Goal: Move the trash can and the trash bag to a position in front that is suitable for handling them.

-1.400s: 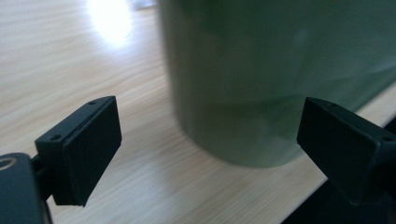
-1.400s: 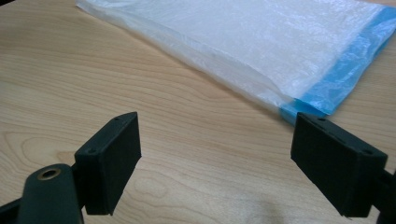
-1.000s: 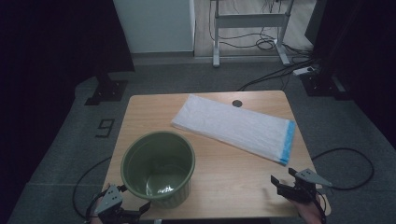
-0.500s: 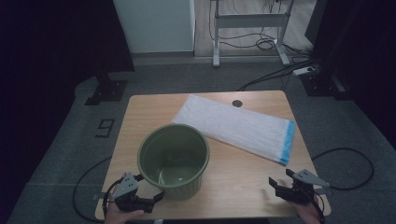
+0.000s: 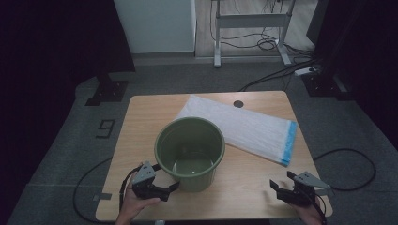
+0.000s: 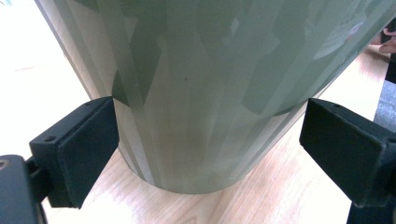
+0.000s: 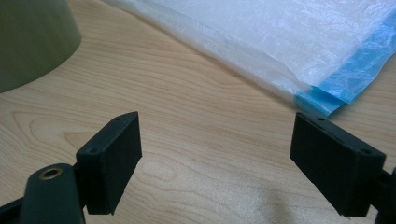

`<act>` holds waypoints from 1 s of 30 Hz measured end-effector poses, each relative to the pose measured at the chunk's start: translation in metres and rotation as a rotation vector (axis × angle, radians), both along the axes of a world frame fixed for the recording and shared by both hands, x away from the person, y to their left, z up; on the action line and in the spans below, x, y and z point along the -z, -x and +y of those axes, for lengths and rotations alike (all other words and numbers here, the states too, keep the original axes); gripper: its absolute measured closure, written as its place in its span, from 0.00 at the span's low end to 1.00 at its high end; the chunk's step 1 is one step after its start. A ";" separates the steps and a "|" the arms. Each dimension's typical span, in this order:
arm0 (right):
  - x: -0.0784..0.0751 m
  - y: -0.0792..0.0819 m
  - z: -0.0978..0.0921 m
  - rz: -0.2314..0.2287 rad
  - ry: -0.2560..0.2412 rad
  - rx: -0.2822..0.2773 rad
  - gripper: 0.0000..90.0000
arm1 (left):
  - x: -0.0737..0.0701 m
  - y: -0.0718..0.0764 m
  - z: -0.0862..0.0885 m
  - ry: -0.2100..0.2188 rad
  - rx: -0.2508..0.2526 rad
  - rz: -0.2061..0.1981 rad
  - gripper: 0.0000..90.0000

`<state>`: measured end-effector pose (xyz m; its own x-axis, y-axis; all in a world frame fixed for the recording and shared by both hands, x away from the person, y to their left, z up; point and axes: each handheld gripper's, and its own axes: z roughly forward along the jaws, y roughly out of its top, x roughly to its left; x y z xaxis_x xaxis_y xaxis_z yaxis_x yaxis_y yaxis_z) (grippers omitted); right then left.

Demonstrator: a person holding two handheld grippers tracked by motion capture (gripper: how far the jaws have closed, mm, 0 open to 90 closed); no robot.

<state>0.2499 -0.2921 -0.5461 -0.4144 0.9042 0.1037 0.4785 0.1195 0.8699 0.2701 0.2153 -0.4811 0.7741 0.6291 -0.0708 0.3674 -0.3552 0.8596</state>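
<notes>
The green bucket [image 5: 190,152] stood upright near the middle of the wooden surface [image 5: 141,117]. The left hand-held gripper [image 5: 162,190] sat at the bucket's 7 o'clock, right at its base, with its jaws spread wide on either side of the bucket wall. The right hand-held gripper [image 5: 278,191] waited at 4 o'clock, well apart, jaws open and holding nothing. A white bag [image 5: 244,126] with a blue edge lay flat at the bucket's 2 o'clock
</notes>
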 end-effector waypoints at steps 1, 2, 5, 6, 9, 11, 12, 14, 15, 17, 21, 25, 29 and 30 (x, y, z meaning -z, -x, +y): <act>0.000 0.000 0.000 0.001 0.002 -0.002 0.18 | 0.000 -0.002 -0.002 0.001 0.002 0.003 0.05; 0.000 0.000 0.001 0.002 0.004 -0.005 0.18 | 0.000 -0.003 -0.004 -0.001 0.003 0.003 0.05; 0.001 0.000 0.002 0.004 0.009 -0.013 0.18 | -0.001 -0.008 -0.010 -0.002 0.008 0.009 0.05; 0.001 0.000 0.002 0.004 0.012 -0.015 0.18 | -0.001 -0.010 -0.011 -0.001 0.009 0.010 0.05; 0.002 0.000 0.003 0.006 0.019 -0.020 0.18 | -0.001 -0.014 -0.016 -0.001 0.012 0.014 0.05; 0.002 0.000 0.004 0.007 0.022 -0.023 0.18 | -0.001 -0.016 -0.018 0.001 0.012 0.016 0.05; 0.002 0.000 0.004 0.008 0.023 -0.024 0.18 | -0.001 -0.017 -0.019 0.002 0.014 0.017 0.06; 0.003 0.000 0.004 0.008 0.024 -0.026 0.18 | -0.001 -0.018 -0.021 0.002 0.014 0.018 0.06; 0.003 0.000 0.005 0.010 0.026 -0.027 0.18 | -0.001 -0.020 -0.023 0.003 0.017 0.019 0.06; 0.003 0.000 0.005 0.010 0.027 -0.028 0.18 | -0.001 -0.021 -0.024 0.003 0.016 0.021 0.06; 0.004 0.000 0.005 0.011 0.032 -0.031 0.18 | -0.002 -0.024 -0.029 0.001 0.019 0.023 0.06; 0.004 0.000 0.006 0.014 0.037 -0.035 0.18 | -0.002 -0.027 -0.034 0.002 0.018 0.024 0.06; 0.004 0.000 0.006 0.013 0.040 -0.034 0.18 | -0.001 -0.025 -0.032 -0.008 0.001 0.020 0.07; 0.004 0.000 0.006 0.012 0.039 -0.032 0.18 | -0.001 -0.023 -0.030 -0.012 -0.009 0.018 0.07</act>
<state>0.2495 -0.2866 -0.5499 -0.4424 0.8938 0.0739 0.4838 0.1684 0.8588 0.2934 0.1851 -0.4801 0.7672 0.6368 -0.0772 0.3861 -0.3623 0.8483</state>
